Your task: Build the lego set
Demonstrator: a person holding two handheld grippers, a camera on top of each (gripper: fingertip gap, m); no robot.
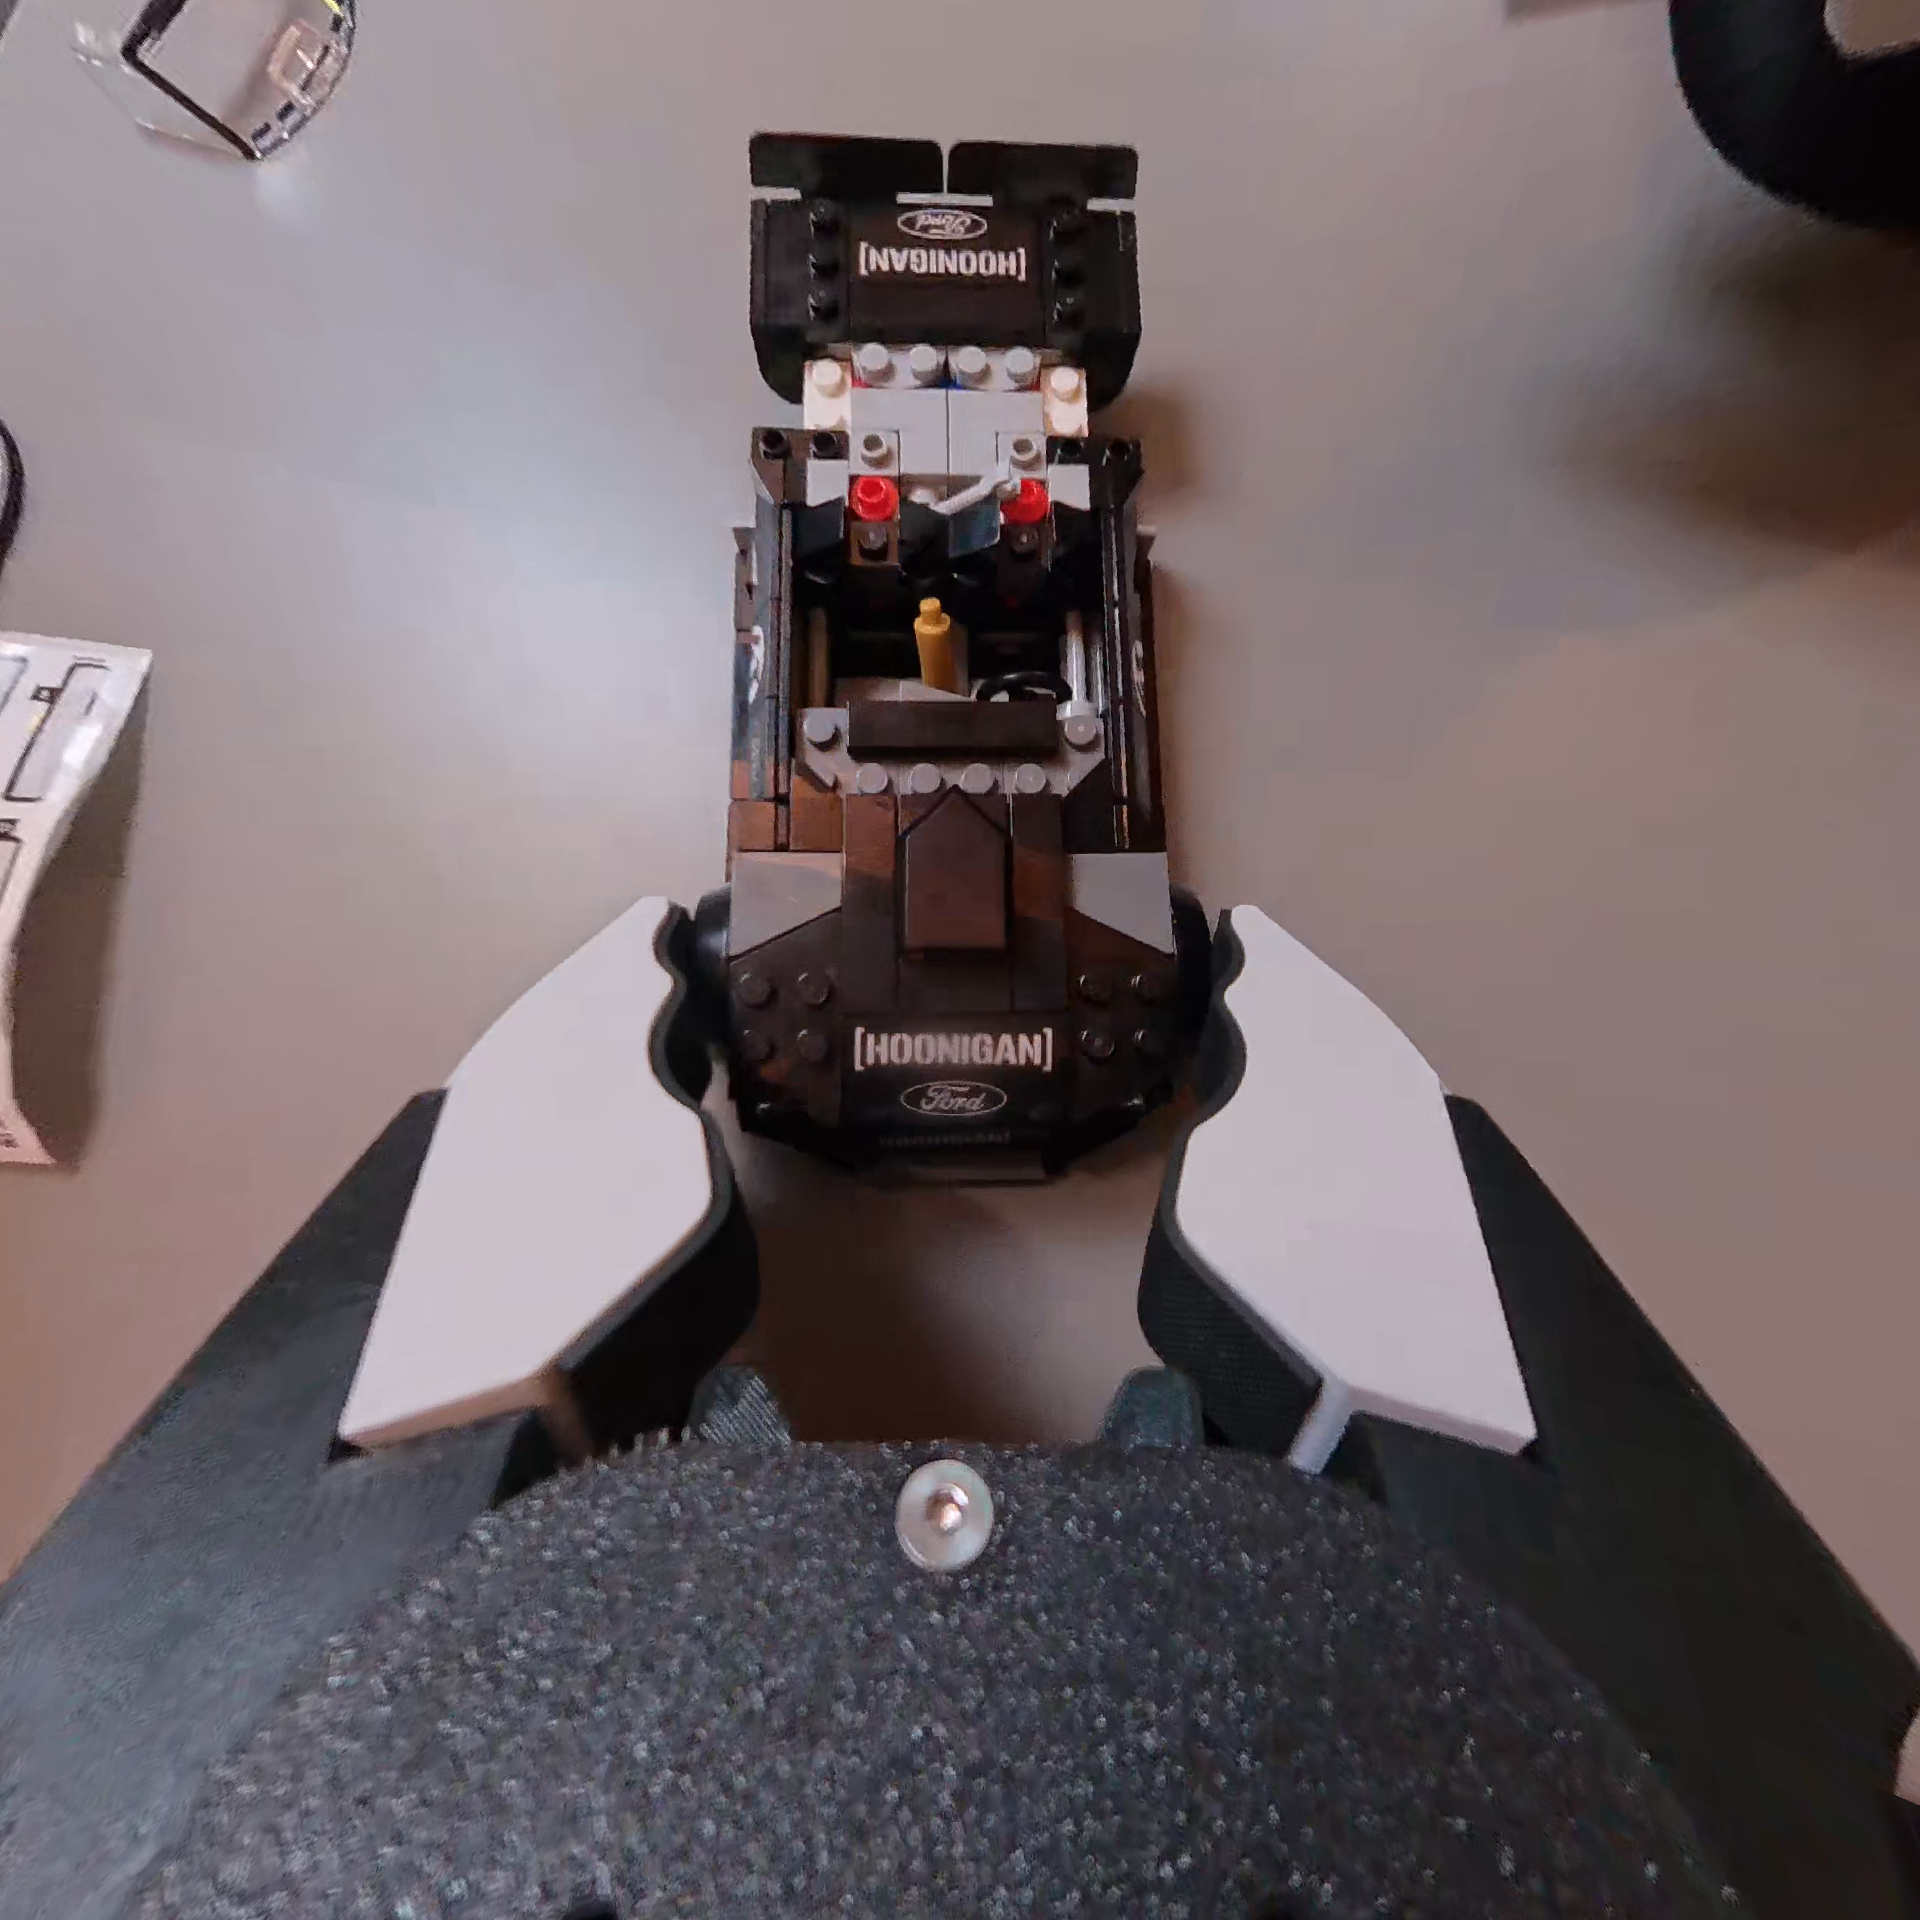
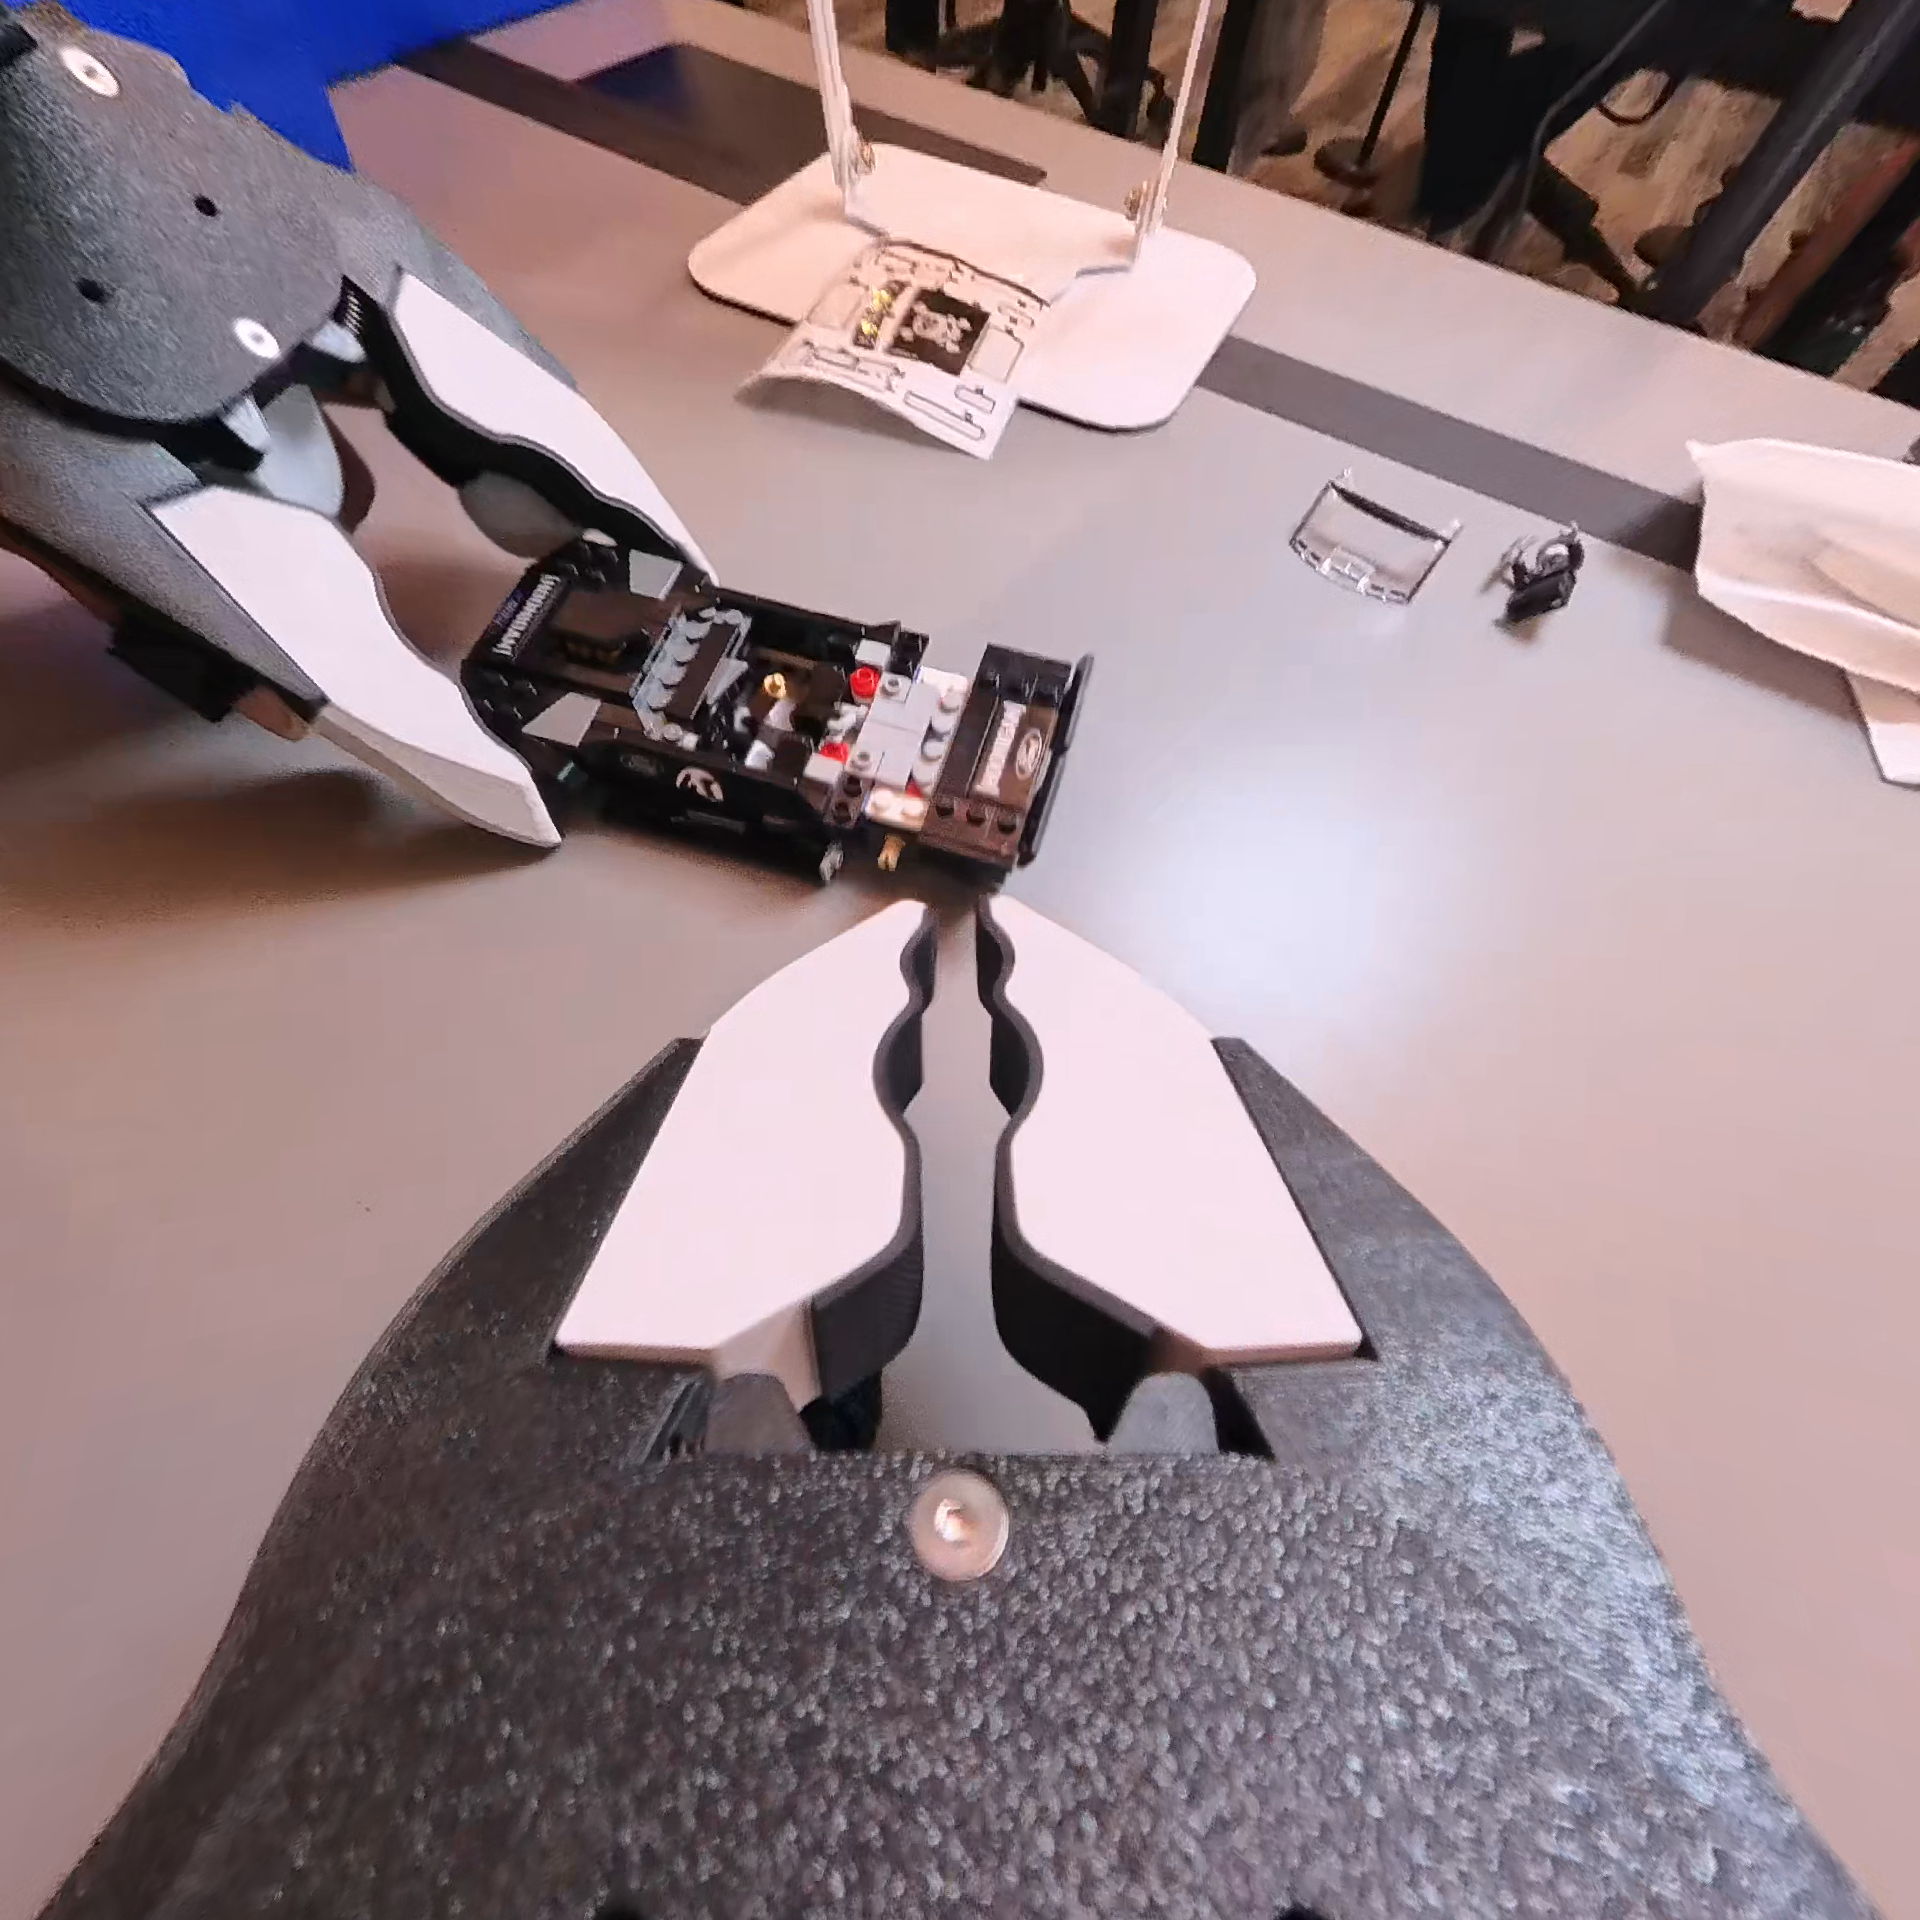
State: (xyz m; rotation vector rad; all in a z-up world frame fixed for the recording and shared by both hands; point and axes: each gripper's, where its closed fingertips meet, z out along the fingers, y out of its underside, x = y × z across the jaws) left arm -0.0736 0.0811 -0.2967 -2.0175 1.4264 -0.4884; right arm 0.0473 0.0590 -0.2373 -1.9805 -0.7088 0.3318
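A black lego car (image 1: 951, 665) with an open cabin, grey studs, red studs and a tan lever stands on the grey table (image 1: 1455, 727). My left gripper (image 1: 951, 914) straddles the car's near end, its dark pads pressed against both sides. In the right wrist view the car (image 2: 769, 717) lies ahead, with the left gripper (image 2: 613, 694) clamped on its left end. My right gripper (image 2: 956, 914) is empty, its jaws nearly together, hovering just in front of the car's near side, close to its right end.
A clear windscreen piece (image 2: 1369, 545) and a small black part (image 2: 1543, 571) lie at the right. A sticker sheet (image 2: 914, 353) rests on a white stand base (image 2: 1143, 312). White paper (image 2: 1808, 561) lies at the far right. Left tips to right tips: about 15 cm. The clear windscreen piece (image 2: 1369, 545) is about 25 cm from both grippers' fingertips.
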